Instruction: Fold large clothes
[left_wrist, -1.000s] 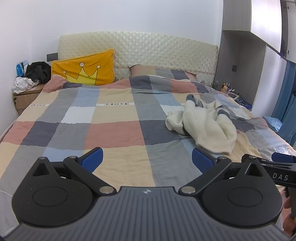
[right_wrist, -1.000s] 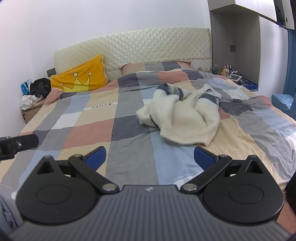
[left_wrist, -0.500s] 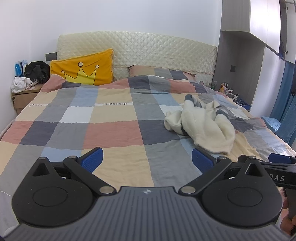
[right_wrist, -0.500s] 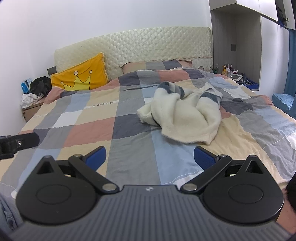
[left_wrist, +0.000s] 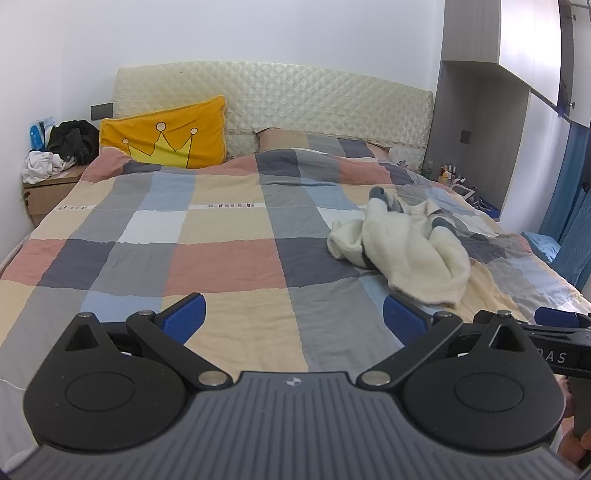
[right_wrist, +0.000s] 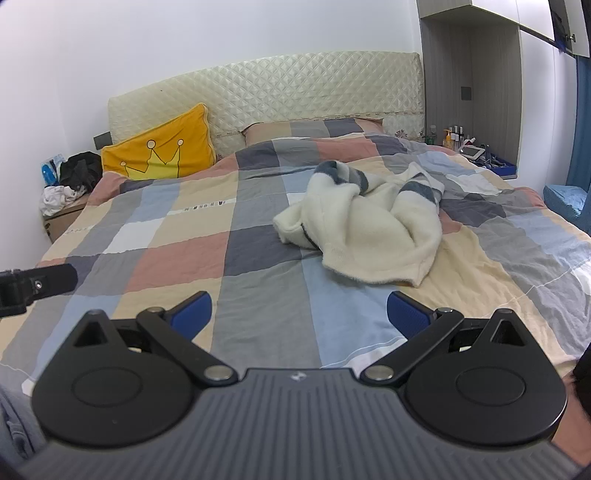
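Ahead on the bed (right_wrist: 258, 295), the crumpled cream sweater (right_wrist: 369, 229) lies untouched, its bulk running away toward the headboard. It sits nearly dead ahead of the right gripper (right_wrist: 299, 314) but well off to the right of the left gripper (left_wrist: 293, 319), so the right looks nearer. Both sets of jaws are spread wide and hold nothing.

A bed (right_wrist: 258, 280) in a checked quilt carries a crumpled cream sweater (right_wrist: 365, 225) lying ahead of the right gripper (right_wrist: 299, 312).
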